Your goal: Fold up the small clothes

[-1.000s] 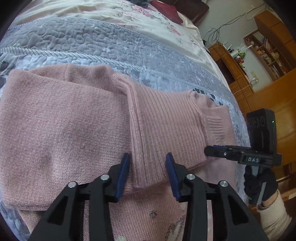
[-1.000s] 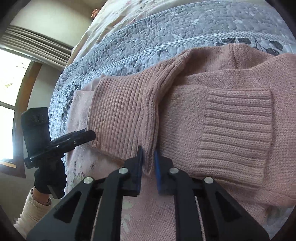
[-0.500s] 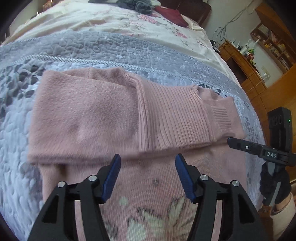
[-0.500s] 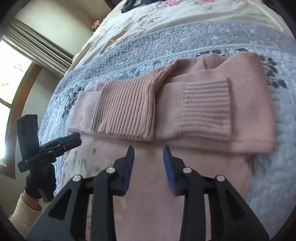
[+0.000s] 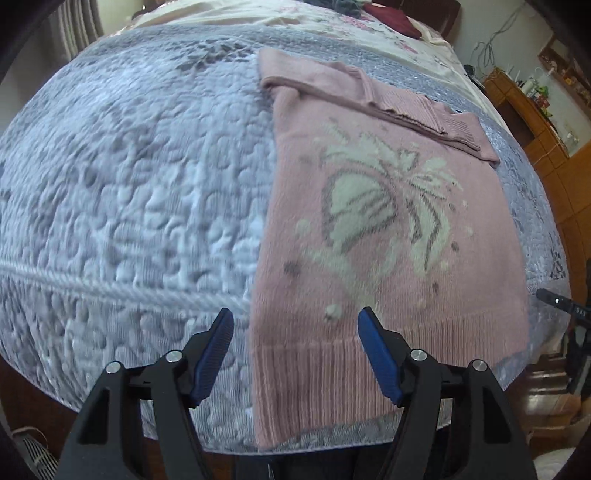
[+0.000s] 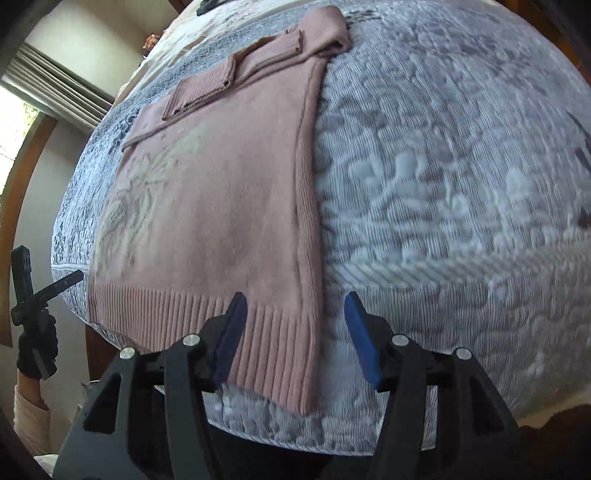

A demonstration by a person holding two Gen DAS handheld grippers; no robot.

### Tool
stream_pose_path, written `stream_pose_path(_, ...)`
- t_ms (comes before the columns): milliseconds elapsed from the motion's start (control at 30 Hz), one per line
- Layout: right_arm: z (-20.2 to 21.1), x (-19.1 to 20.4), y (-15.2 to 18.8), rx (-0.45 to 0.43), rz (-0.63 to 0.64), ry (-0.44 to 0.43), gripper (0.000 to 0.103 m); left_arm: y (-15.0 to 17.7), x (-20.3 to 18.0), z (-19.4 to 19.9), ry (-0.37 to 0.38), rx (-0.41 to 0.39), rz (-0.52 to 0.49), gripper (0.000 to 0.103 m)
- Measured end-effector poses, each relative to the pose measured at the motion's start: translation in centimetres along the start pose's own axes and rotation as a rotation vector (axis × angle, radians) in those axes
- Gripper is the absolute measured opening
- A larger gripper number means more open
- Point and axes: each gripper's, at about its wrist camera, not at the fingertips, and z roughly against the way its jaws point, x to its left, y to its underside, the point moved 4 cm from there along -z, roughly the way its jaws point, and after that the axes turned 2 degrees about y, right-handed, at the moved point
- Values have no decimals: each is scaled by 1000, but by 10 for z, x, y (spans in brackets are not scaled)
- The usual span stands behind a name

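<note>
A small pink knit sweater (image 5: 388, 236) with a pale butterfly pattern lies flat on the bed, both sleeves (image 5: 402, 107) folded across its chest at the far end. Its ribbed hem (image 5: 325, 373) hangs at the bed's near edge. My left gripper (image 5: 295, 350) is open, straddling the hem's left corner from just above. In the right wrist view the same sweater (image 6: 221, 192) fills the left half, and my right gripper (image 6: 295, 332) is open over the hem's right corner (image 6: 288, 354). Neither gripper holds cloth.
A grey-blue quilted bedspread (image 5: 129, 192) covers the bed, with dark clothes (image 5: 391, 18) far off by the pillows. Wooden shelving (image 5: 535, 96) stands to the right. A gloved hand (image 6: 37, 347) holds the other gripper at the bed's edge. A curtained window (image 6: 55, 85) is on the left.
Both grippers let go of the folded sleeves, opened wide and drew back along the sweater to its hem at the bed's near edge.
</note>
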Motion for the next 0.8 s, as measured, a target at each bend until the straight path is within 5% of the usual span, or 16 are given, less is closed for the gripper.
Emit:
stream_pose_path(133, -9, -1, 20, 18, 4, 28, 55, 19, 9, -6, -1, 24, 37, 70)
stream_pose_path(467, -25, 5, 43, 54, -52, -64, 51, 47, 13, -27, 42, 63, 89, 73)
stream_pose_path(567, -31, 9, 49, 71, -55, -89, 37, 50, 12, -28, 44, 52, 105, 71)
stream_pose_path(667, -38, 13, 54, 102, -63, -124, 12, 54, 11, -26, 58, 42, 125, 56)
stream_pose_path(800, -33, 15, 52, 88, -106, -182, 10, 63, 17, -18, 99, 30, 176, 23)
